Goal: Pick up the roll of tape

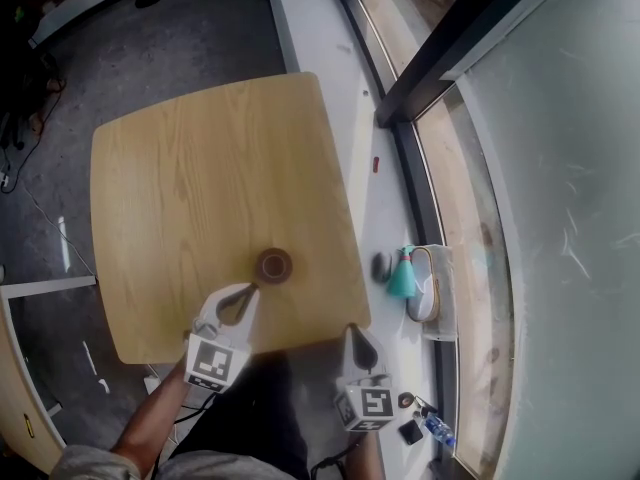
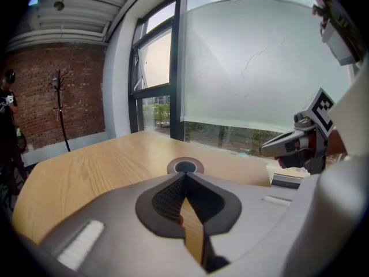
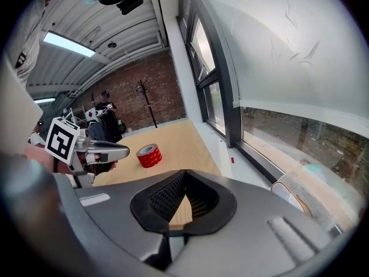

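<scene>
The roll of tape (image 1: 273, 265) lies flat on the wooden table (image 1: 200, 188), near its front right part; it shows red from the side (image 3: 149, 155). My left gripper (image 1: 253, 289) is shut with nothing in it, its tips just short of the roll on the near left. Over those closed tips (image 2: 184, 175) the roll (image 2: 185, 167) sits straight ahead. My right gripper (image 1: 351, 329) is also shut and holds nothing, hovering at the table's front right corner. From its own view (image 3: 184, 173) the roll is ahead to the left, beside the left gripper (image 3: 99, 150).
A white ledge (image 1: 330, 78) and a tall glass wall run along the table's right side. On the floor there lie a white bag (image 1: 435, 293), a teal object (image 1: 403, 278) and a small bottle (image 1: 437, 430). A coat stand (image 2: 60, 111) rises before the brick wall.
</scene>
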### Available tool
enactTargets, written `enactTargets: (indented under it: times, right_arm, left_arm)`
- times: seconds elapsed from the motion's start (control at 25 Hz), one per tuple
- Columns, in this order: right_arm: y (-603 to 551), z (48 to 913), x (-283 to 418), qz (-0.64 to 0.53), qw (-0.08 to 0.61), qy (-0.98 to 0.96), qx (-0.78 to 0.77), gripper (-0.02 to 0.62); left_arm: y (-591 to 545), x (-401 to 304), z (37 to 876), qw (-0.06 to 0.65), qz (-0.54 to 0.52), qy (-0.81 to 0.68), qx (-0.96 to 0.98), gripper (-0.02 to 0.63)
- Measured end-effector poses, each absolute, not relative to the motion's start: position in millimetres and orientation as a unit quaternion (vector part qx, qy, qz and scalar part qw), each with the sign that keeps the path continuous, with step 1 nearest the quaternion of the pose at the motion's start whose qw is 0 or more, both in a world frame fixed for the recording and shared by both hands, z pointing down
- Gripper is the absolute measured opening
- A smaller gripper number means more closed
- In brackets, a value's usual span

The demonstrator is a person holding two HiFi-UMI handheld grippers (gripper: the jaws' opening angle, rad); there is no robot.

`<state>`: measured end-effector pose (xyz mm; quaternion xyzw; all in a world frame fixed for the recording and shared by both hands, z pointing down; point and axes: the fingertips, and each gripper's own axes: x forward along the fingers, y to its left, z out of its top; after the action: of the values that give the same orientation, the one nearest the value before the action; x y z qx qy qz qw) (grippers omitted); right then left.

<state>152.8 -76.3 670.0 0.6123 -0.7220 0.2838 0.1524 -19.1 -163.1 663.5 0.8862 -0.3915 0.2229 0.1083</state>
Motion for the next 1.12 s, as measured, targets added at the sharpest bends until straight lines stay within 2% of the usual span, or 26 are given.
enactTargets:
  times: [0.12,0.32,0.68,0.76,0.88,1.12]
  right_arm:
    - [-77.5,668.9,155.9,0.284,0.150,-0.720,0.616,0.014]
    - [-83.0,665.7,157.7,0.277,0.148,-0.722,0.617,0.014]
    - [-83.7,668.0,164.5,0.283,0.148,-0.717,0.620,0.014]
    - [-85.6,668.0,167.0,0.284,0.147,-0.715,0.621,0.014]
    - [-86.8,669.4,169.4,0.286,0.146,-0.713,0.623,0.014]
    - [-92.7,671.6,174.4,0.292,0.147,-0.708,0.625,0.014]
  left_arm:
    - [-164.6,-16.0,662.2,0.112,0.220,-0.387,0.888,0.012]
    - [-166.1,-7.0,663.2,0.107,0.221,-0.374,0.894,0.149]
    - [-176.2,4.9,672.8,0.107,0.233,-0.360,0.897,0.309]
    - [-178.6,9.1,674.8,0.108,0.234,-0.354,0.899,0.365]
    - [-181.2,14.2,679.2,0.102,0.242,-0.344,0.902,0.405]
    - [-190.2,17.9,691.0,0.096,0.270,-0.347,0.893,0.439]
